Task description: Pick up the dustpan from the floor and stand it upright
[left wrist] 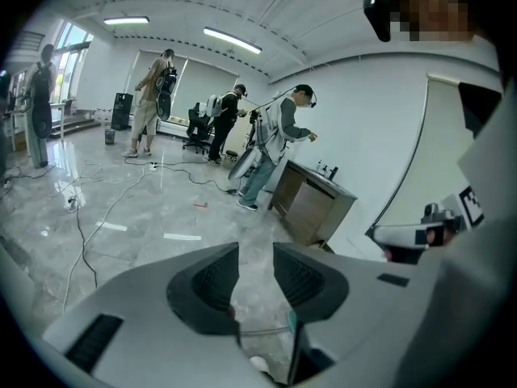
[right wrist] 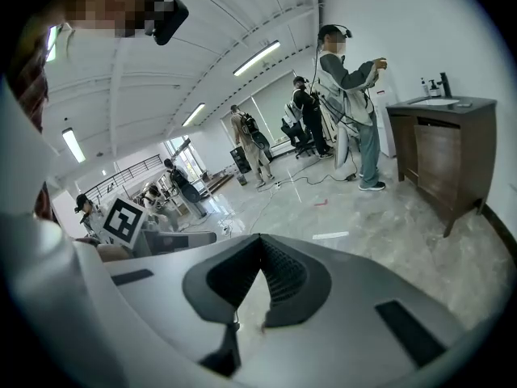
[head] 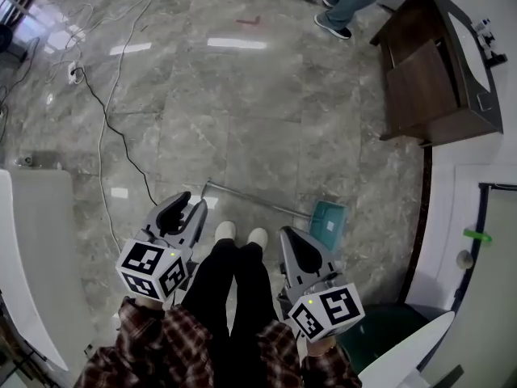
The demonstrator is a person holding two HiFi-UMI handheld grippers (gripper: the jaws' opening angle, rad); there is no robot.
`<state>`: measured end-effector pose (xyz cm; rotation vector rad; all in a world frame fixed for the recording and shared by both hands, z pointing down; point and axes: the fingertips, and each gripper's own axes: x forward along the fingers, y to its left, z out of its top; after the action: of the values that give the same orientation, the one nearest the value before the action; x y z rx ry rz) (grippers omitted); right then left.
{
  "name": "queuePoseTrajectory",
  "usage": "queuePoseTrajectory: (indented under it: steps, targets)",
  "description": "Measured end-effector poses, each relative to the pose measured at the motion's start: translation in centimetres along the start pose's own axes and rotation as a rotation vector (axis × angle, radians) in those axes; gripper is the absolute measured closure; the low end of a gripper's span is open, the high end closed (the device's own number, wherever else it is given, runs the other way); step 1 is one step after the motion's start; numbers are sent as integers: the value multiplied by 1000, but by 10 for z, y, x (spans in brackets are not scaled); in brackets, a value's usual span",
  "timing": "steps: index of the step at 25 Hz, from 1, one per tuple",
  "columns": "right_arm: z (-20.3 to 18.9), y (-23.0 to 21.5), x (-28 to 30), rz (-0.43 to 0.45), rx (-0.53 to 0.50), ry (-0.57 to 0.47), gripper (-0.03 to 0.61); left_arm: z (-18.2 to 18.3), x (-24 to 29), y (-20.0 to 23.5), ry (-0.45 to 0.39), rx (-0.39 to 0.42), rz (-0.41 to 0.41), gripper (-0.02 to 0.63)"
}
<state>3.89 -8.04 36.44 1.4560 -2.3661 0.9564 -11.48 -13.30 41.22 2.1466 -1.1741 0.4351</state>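
The dustpan lies flat on the grey marble floor just ahead of my feet, its thin metal handle [head: 254,201] running left from the teal pan [head: 329,223]. My left gripper [head: 194,206] hovers over the free end of the handle, jaws open and empty. In the left gripper view [left wrist: 256,257] the handle [left wrist: 263,330] and a sliver of the teal pan [left wrist: 292,322] show through the gap between the jaws. My right gripper [head: 289,234] hangs left of the pan, above the floor. Its jaws [right wrist: 258,241] meet at the tips and hold nothing.
My white shoes [head: 241,233] stand between the grippers. A dark wooden cabinet [head: 432,71] sits at the far right beside a white wall [head: 452,217]. Cables [head: 105,111] trail across the left floor. A person's legs [head: 347,2] stand at the far side. A white panel [head: 32,241] borders the left.
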Motion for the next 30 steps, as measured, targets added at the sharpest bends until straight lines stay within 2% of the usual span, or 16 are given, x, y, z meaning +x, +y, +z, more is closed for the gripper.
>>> queuePoseTrajectory:
  steps: [7,13,18,24,30]
  targets:
    - [-59,-43,33,-2,-5,29,568,-81,56,54,79,41,83,495]
    - [-122,-77,70,63,-70,24,568,-197,125,106,153,-4,112,495]
    - [-182,-100,96,91,-84,14,568,-289,174,145,214,5,127,495]
    - [-252,-135,132,94,-64,11,568,-381,225,204,285,21,173,495]
    - [-314,-157,167,109,-32,21,568,-457,273,263,349,22,219,495]
